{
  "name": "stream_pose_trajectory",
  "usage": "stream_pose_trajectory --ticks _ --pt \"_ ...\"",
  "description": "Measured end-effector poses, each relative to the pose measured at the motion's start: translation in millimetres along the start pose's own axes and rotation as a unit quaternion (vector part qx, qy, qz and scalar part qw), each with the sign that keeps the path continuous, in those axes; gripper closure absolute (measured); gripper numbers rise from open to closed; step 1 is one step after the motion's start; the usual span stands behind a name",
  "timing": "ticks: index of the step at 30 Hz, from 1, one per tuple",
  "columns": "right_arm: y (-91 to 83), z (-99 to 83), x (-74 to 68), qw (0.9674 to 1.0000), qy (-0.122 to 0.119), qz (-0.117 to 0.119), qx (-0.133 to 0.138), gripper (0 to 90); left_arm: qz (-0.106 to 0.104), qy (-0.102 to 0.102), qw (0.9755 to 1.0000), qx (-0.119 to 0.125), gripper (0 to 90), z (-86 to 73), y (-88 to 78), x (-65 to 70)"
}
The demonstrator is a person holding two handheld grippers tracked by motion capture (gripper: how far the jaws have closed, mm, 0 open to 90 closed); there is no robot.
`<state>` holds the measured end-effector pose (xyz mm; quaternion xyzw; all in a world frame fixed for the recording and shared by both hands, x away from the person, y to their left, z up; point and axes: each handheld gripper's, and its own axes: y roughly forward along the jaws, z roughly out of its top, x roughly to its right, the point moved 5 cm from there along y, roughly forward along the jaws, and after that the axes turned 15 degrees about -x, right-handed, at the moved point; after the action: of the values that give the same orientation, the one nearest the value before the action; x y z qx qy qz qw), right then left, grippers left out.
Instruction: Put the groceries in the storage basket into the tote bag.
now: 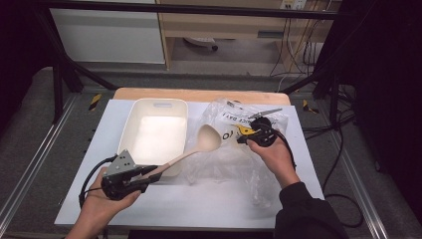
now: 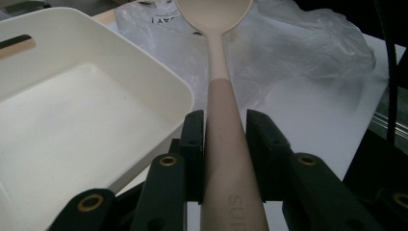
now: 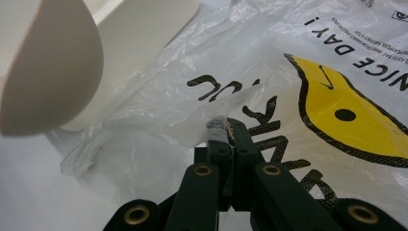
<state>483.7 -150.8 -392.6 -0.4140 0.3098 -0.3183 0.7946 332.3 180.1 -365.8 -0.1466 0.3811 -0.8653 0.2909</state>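
- The left gripper [image 1: 149, 175] is clamping the thick end of a beige silicone ladle [image 1: 199, 146], its jaws standing partly apart and pressing on either side of the handle [image 2: 226, 144]
- The ladle is pointing up and away from the left hand, its bowl hanging over the near edge of a clear plastic bag [image 1: 234, 149] and just beside the right wall of an empty white plastic bin [image 1: 132, 122]
- The right gripper [image 1: 242, 139] is pinching a fold of the bag with its jaws fully closed on the film, next to the yellow smiley print [image 3: 346, 115]
- Judging from this, the ladle is heading into the bag, so the right gripper should be lifting the pinched layer up and away to make a real mouth
- Whether the pinch is taking one layer or both I cannot tell; if both, the bag is staying closed and the bowl is only pushing it along
- The left hand should be leading bowl first, keeping the handle low and in line with the opening, and avoiding the bin's rim
- The film is thin and slippery, so slow travel is helping it stay in the pinch
- The things are lying on a white sheet [image 1: 209, 204] over a wooden table [image 1: 199, 94], inside a dark metal frame
- Grey carpet, trailing cables [image 1: 343, 149] and pale cabinets are surrounding the table
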Motion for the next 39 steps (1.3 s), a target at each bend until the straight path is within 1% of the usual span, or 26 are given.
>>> stream_pose_trajectory --ticks 3,6,11,14,17,20,24,28,30,34,39 --pt "0.5 0.5 0.2 1.0 0.001 0.0 0.0 90.0 -0.008 0.007 0.9999 -0.004 69.1 -0.8 1.7 3.6" --pt "0.3 0.9 0.3 1.0 0.002 0.001 -0.002 90.0 -0.016 0.012 0.9998 -0.004 69.1 -0.1 2.2 8.9" --pt "-0.3 2.4 0.7 1.0 0.002 0.001 -0.002 90.0 -0.028 0.025 0.9992 -0.013 69.1 0.4 5.2 18.6" --pt "-0.6 2.6 0.5 1.0 0.003 0.001 -0.001 90.0 -0.036 0.03 0.9987 -0.019 69.1 0.3 9.8 24.9" --pt "-0.7 2.6 0.7 1.0 0.003 0.001 -0.001 90.0 -0.039 0.039 0.998 -0.032 69.1 0.2 17.6 29.8" --pt "-1.2 2.8 0.8 1.0 0.004 0.0 -0.001 90.0 -0.042 0.042 0.9974 -0.041 69.1 -0.2 27.1 33.2" --pt "-1.3 2.8 0.6 1.0 0.003 0.0 0.0 90.0 -0.043 0.043 0.9968 -0.053 69.1 -0.9 40.4 35.0" --pt "-1.3 2.7 0.3 1.0 0.002 0.001 -0.001 90.0 -0.038 0.045 0.9963 -0.063 69.1 0.6 54.3 35.3" --pt "-1.3 2.8 -0.4 1.0 0.002 0.002 0.0 90.0 -0.032 0.045 0.9964 -0.064 69.1 3.2 62.9 34.8" --pt "-2.3 2.4 -2.0 1.0 -0.001 0.002 0.002 90.0 -0.034 0.035 0.9969 -0.061 69.2 8.9 76.6 33.8" --pt "-4.3 1.6 -2.3 1.0 -0.001 0.003 0.002 90.0 -0.031 0.029 0.9973 -0.061 69.1 14.0 89.6 32.9"
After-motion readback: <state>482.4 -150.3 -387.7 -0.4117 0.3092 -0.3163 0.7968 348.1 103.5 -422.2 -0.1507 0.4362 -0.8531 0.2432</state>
